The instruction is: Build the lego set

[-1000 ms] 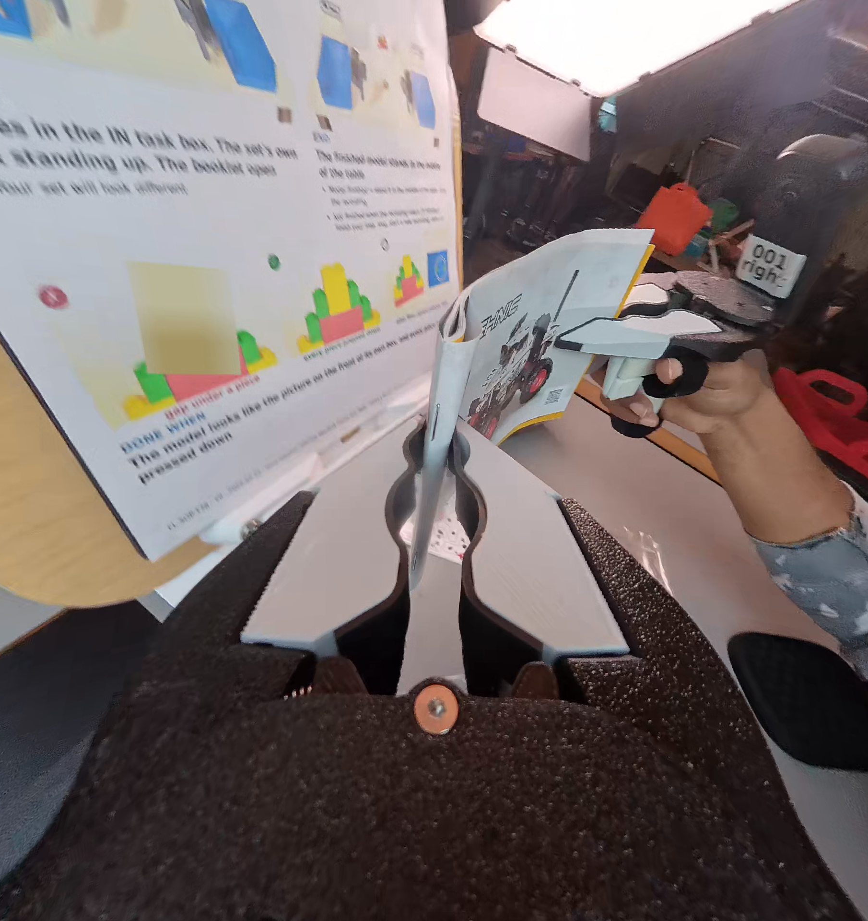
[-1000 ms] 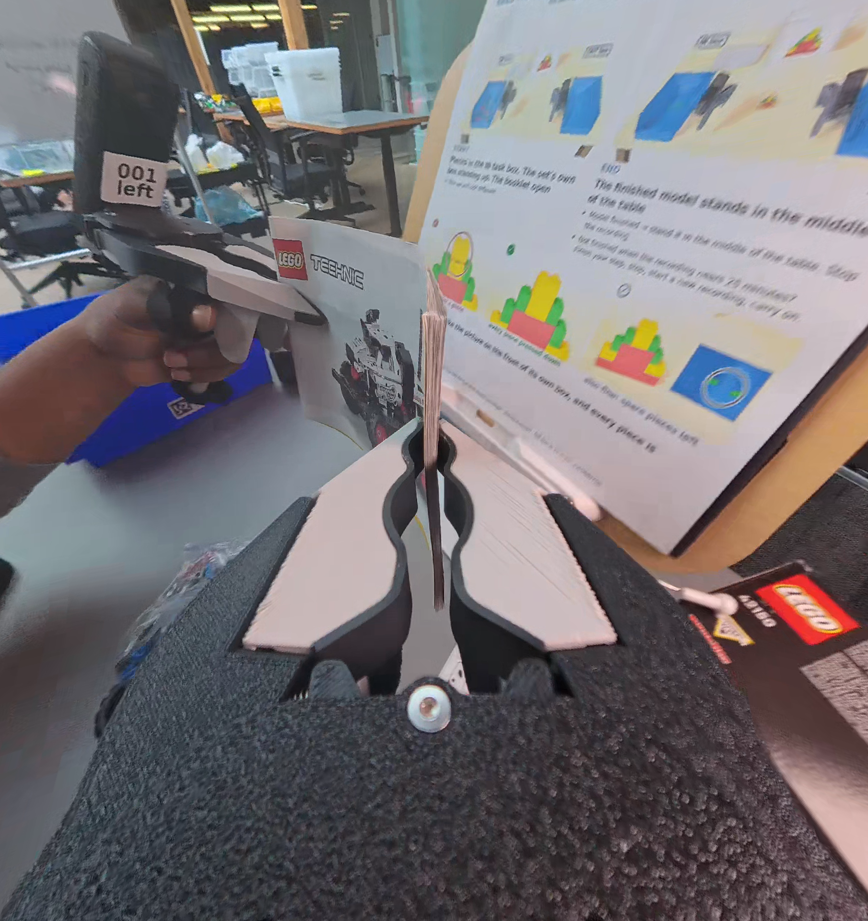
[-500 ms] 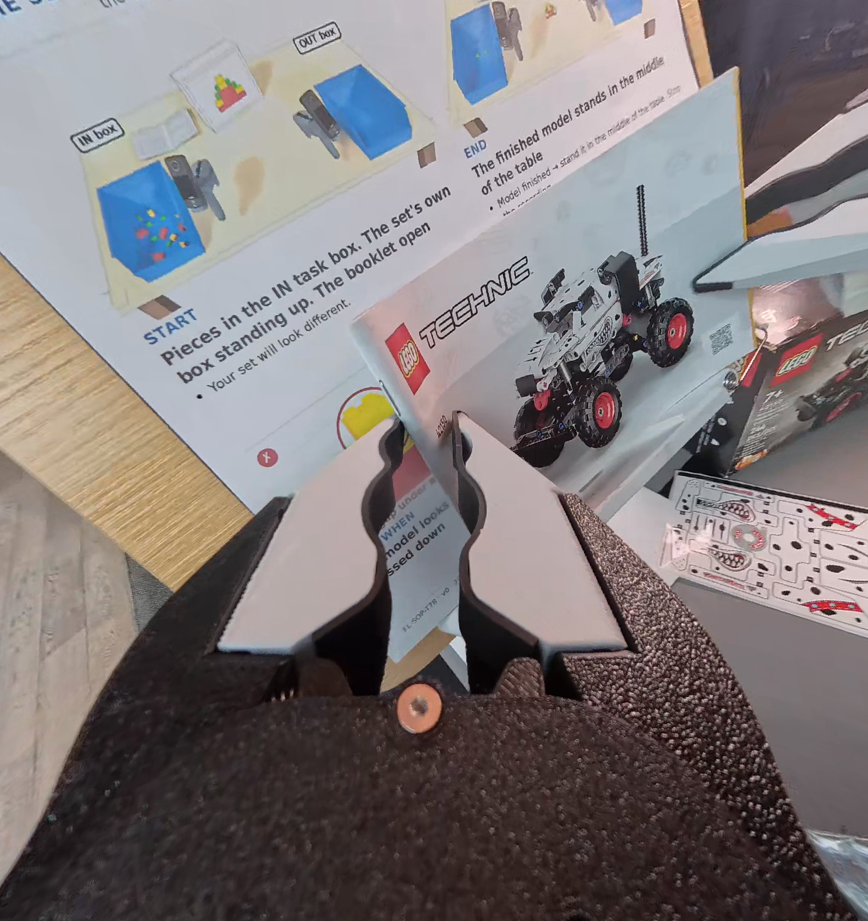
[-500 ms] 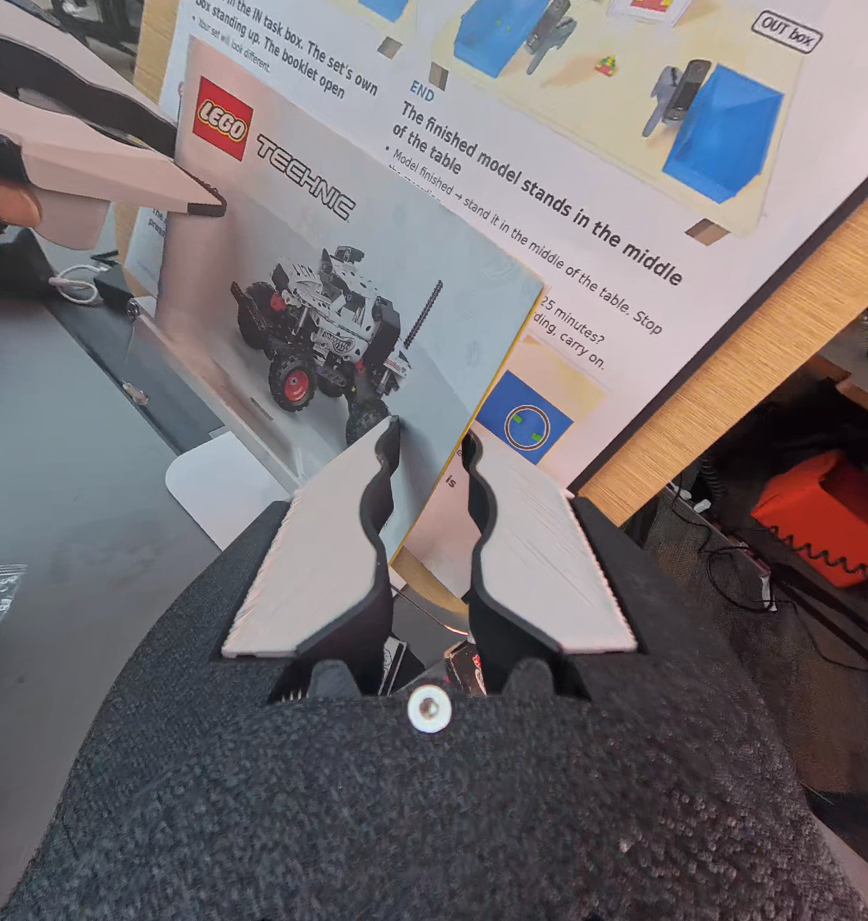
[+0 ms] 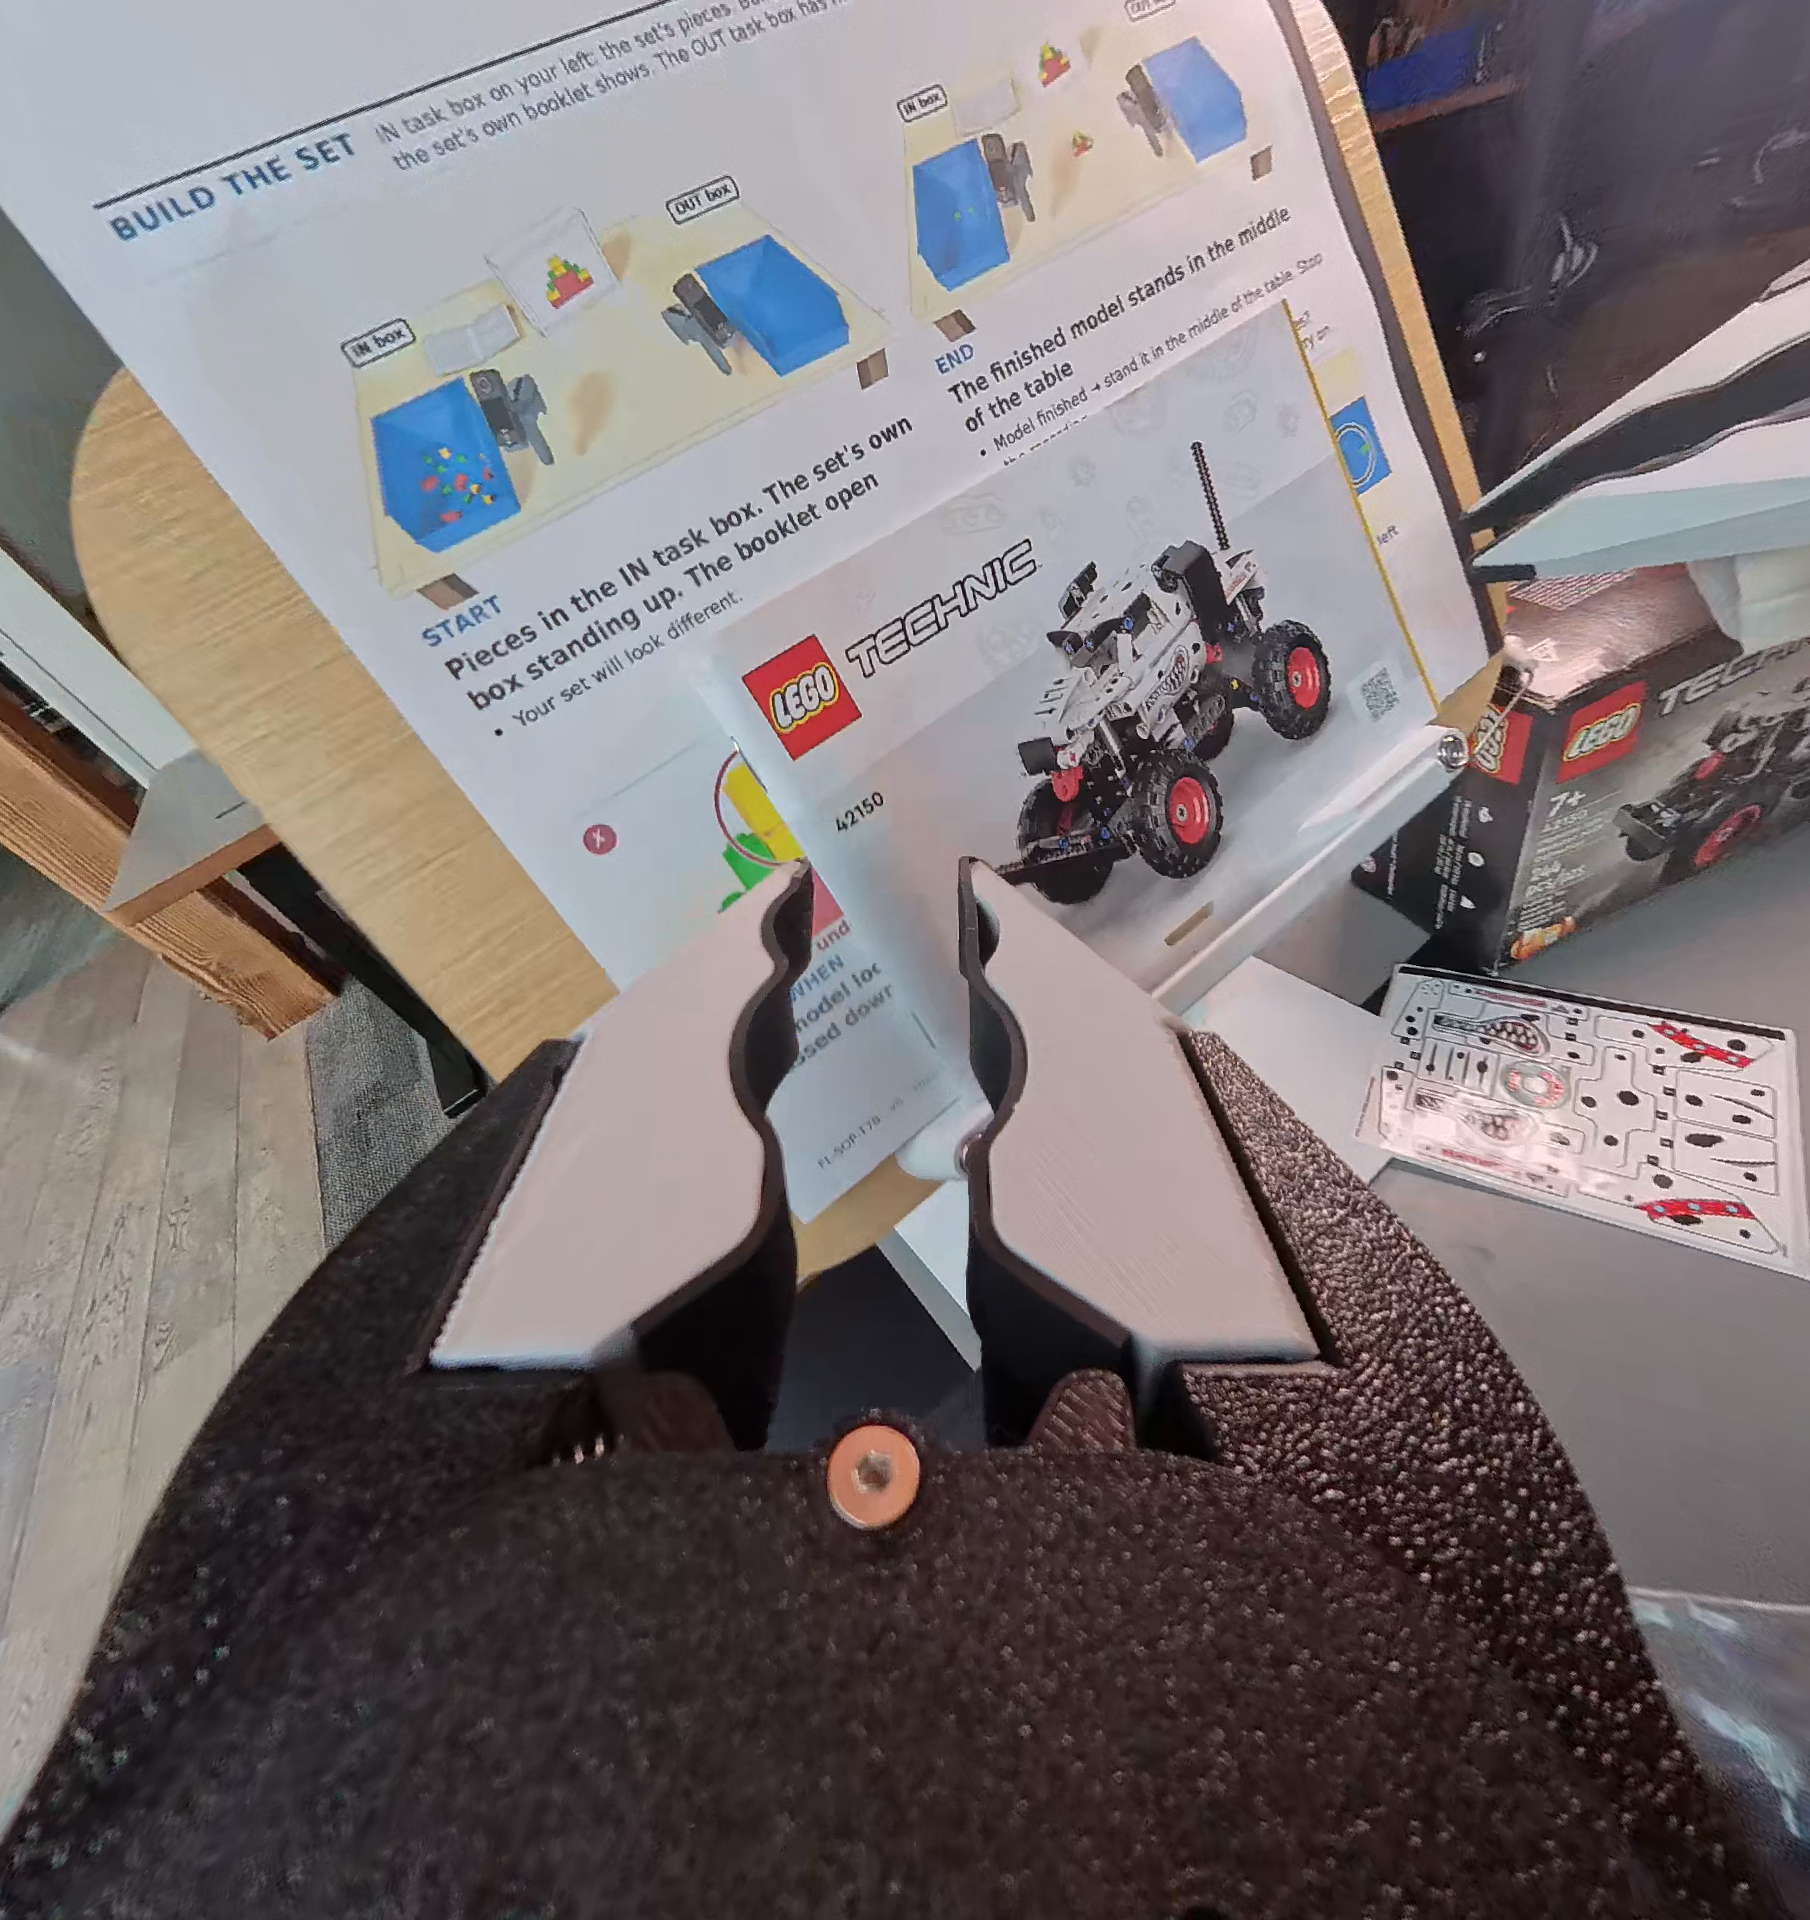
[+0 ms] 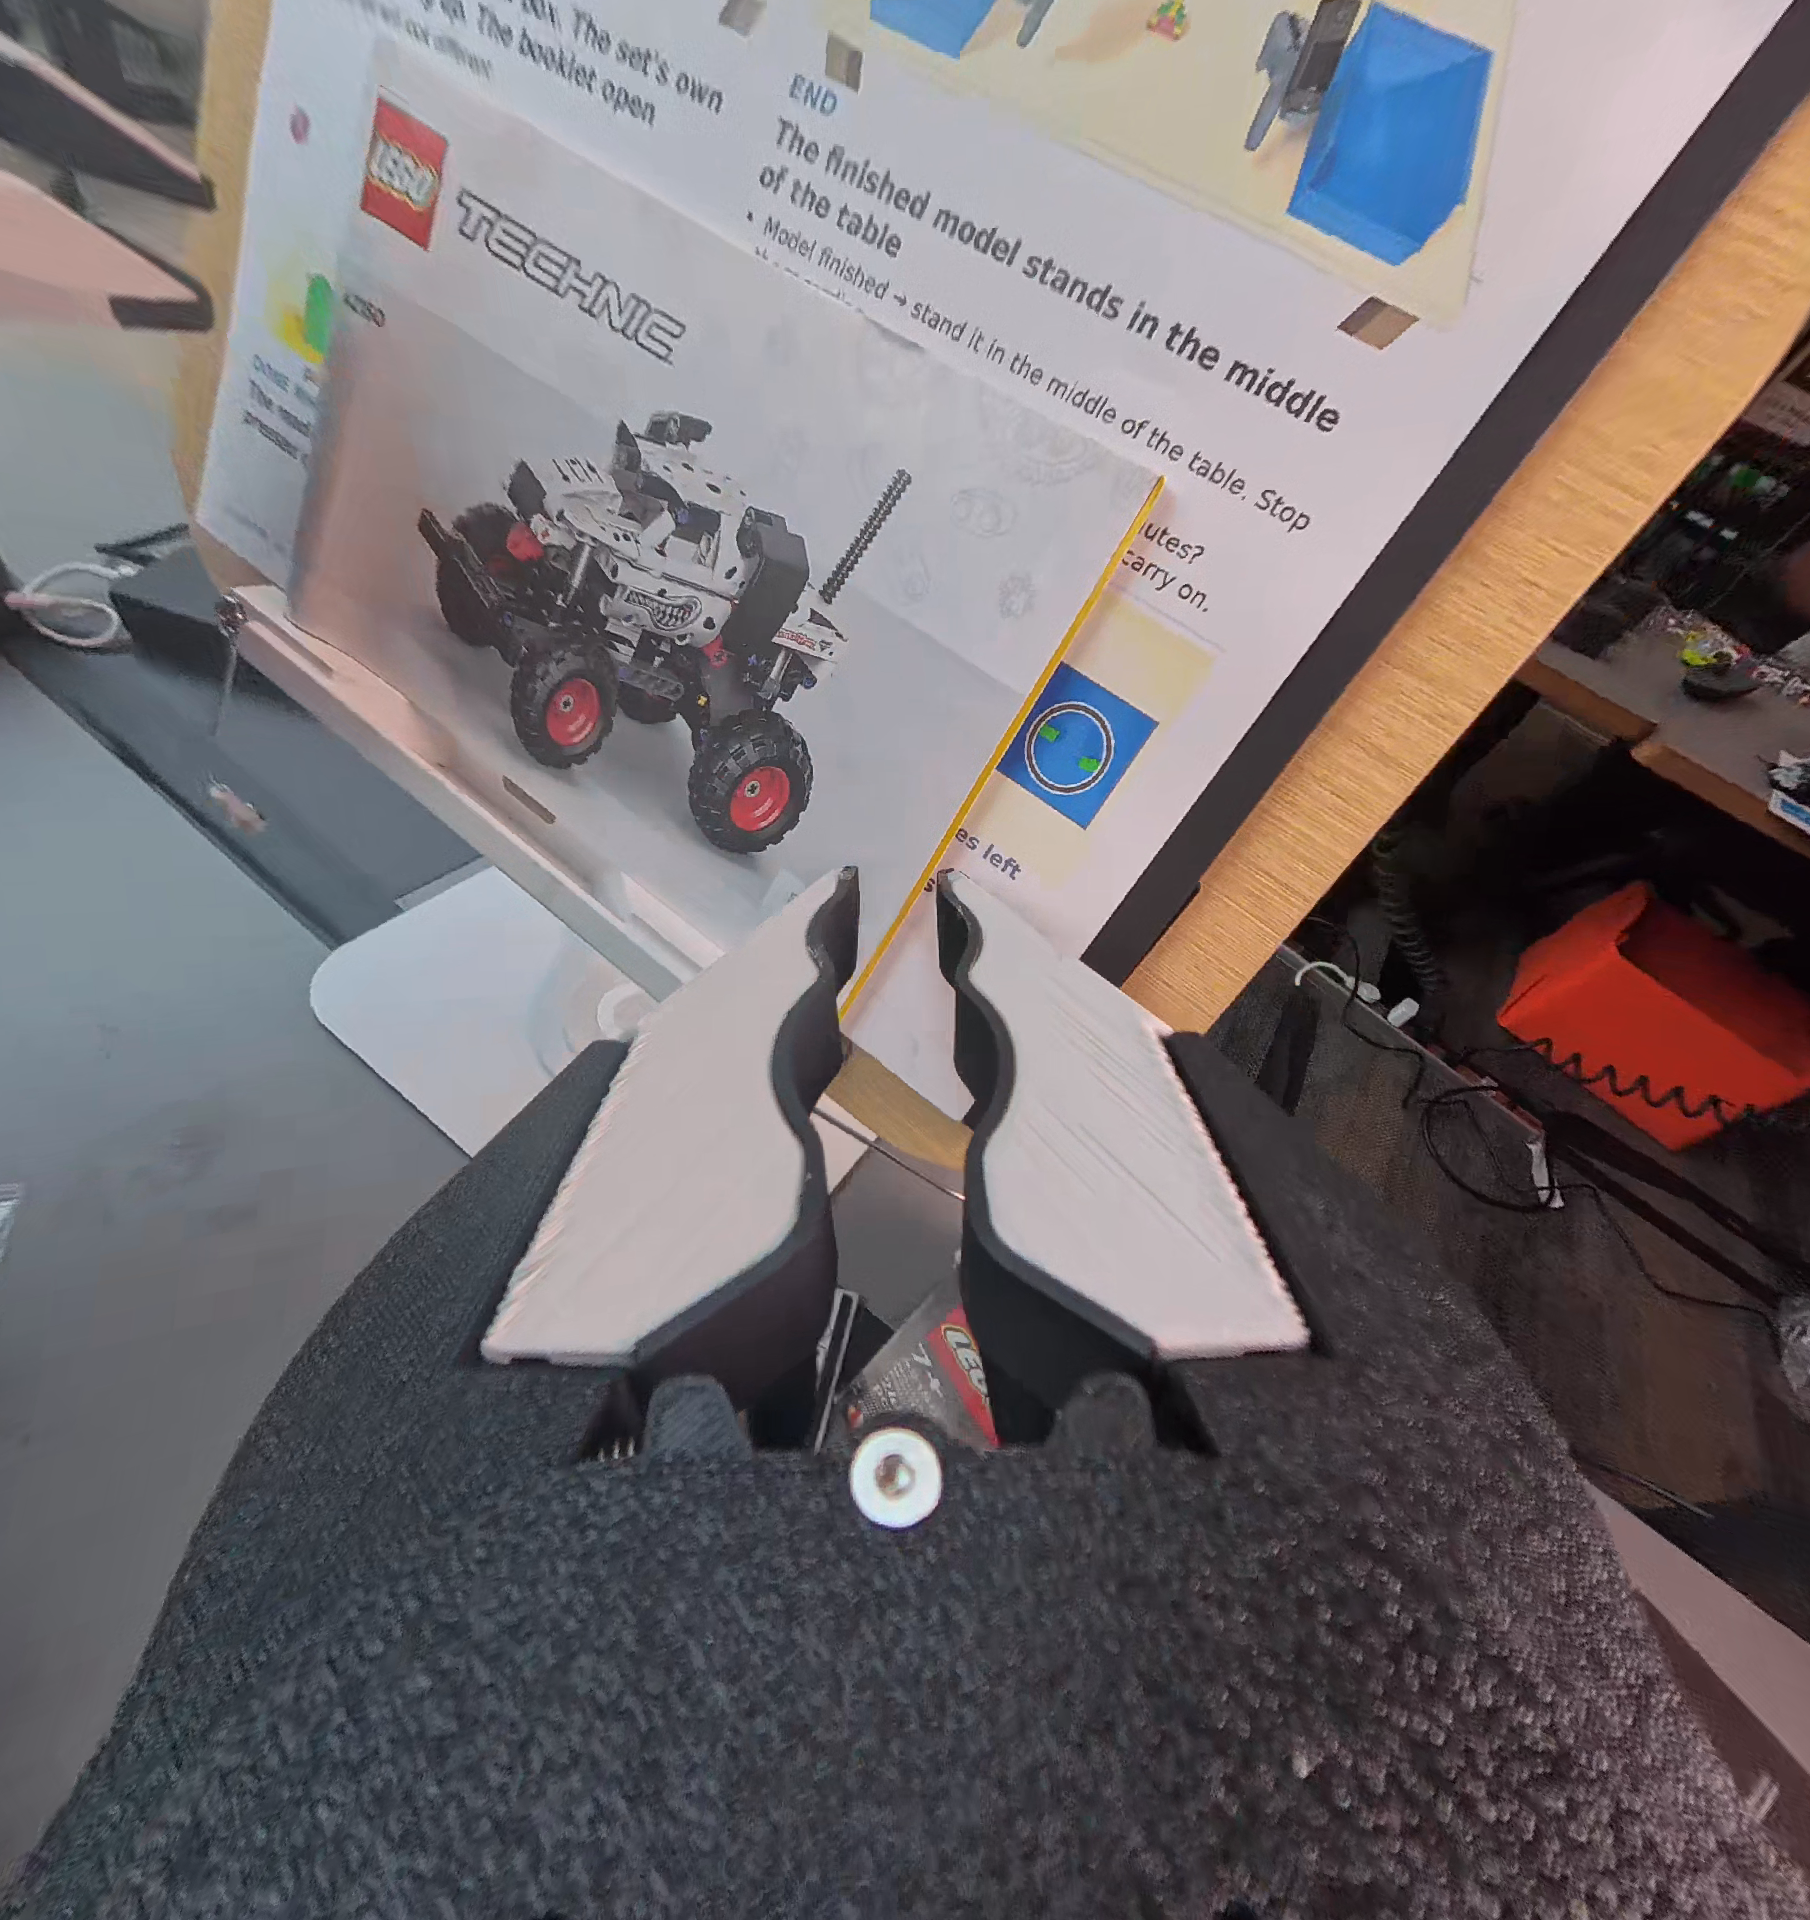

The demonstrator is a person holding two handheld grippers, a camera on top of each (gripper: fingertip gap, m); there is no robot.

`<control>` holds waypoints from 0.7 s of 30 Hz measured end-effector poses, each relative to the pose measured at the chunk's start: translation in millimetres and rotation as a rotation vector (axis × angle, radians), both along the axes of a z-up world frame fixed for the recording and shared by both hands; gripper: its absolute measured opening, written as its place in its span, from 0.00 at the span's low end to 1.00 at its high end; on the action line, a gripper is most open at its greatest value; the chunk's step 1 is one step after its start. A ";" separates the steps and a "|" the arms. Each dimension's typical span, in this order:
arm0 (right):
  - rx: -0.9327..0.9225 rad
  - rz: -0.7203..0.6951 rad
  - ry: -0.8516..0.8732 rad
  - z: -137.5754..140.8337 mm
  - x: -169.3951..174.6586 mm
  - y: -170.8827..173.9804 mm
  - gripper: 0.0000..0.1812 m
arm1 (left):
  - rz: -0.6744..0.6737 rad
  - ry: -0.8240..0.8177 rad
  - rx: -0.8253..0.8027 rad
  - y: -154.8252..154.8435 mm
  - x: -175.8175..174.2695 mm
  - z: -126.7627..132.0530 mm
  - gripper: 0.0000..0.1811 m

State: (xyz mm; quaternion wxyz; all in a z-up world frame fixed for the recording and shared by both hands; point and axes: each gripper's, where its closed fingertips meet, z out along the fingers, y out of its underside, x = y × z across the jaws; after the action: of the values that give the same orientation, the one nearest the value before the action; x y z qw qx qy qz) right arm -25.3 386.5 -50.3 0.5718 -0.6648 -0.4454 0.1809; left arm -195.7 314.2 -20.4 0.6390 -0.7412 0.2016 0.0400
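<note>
The booklet, its grey cover showing a white, red-wheeled monster truck, is leaning upright against the instruction board. The left gripper and right gripper are both gaping, holding nothing.

Booklet grey-white, yellow edge; pictured truck white, black spots, red hubs. Sticker sheet black-red shapes.

Left gripper jaws parted, right gripper parted, both empty
</note>
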 end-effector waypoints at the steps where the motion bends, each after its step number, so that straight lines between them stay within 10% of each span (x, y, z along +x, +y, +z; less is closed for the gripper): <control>1: -0.007 0.002 0.048 4.9 4.6 -8.4 0.09 | -0.004 -0.018 0.003 -10.4 -0.7 -1.2 0.15; 16: -0.235 0.256 0.312 -57.8 86.7 -220.9 0.17 | -0.315 -0.352 -0.282 -244.1 58.0 -108.2 0.30; 21: -0.060 0.240 0.210 -80.7 89.8 -229.8 0.15 | -0.271 -0.286 -0.369 -262.6 62.2 -170.5 0.32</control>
State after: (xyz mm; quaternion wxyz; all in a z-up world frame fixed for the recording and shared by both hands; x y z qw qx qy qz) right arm 64.4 156.7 -131.0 0.5694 -0.6009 -0.4538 0.3298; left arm -133.5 51.6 -191.0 0.5148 -0.8095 0.2104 -0.1883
